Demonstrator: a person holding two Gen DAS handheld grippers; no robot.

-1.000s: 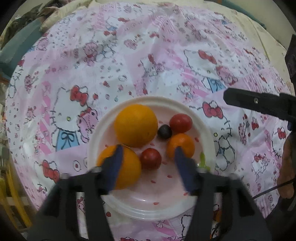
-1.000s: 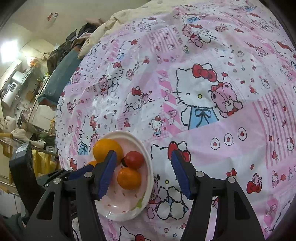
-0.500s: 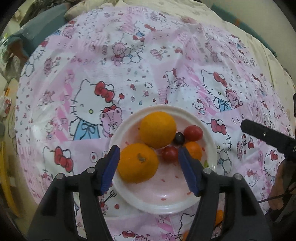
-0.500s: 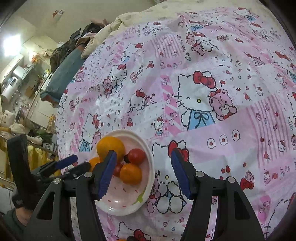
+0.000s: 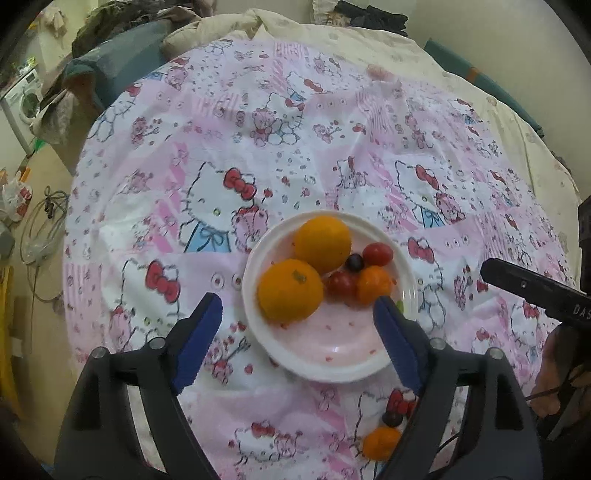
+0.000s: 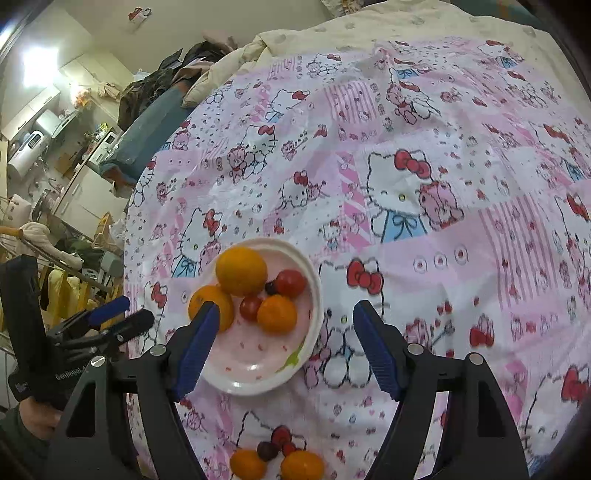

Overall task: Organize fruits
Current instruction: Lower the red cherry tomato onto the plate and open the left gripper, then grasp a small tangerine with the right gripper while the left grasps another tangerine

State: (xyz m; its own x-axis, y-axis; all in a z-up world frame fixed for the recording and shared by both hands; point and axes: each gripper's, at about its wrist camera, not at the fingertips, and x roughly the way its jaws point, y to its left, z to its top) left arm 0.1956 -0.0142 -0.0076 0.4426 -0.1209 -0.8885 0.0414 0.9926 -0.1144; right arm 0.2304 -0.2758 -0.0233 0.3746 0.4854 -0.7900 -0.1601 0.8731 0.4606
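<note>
Blue ribbed pads on left gripper (image 5: 297, 334) and right gripper (image 6: 284, 345), both spread, empty | round glossy white plate (image 5: 321, 363) beyond, holding smooth oranges (image 5: 290, 290), tomatoes | crinkled pink cartoon cloth (image 5: 229, 155) underneath

A lived-in home: a cartoon-cat tablecloth (image 6: 406, 177) spreads over a cream quilt (image 5: 332, 33), clothes (image 6: 159, 88) lie heaped behind, with a washing machine (image 5: 26, 99) and kitchen appliances (image 6: 33, 140) beyond.
</note>
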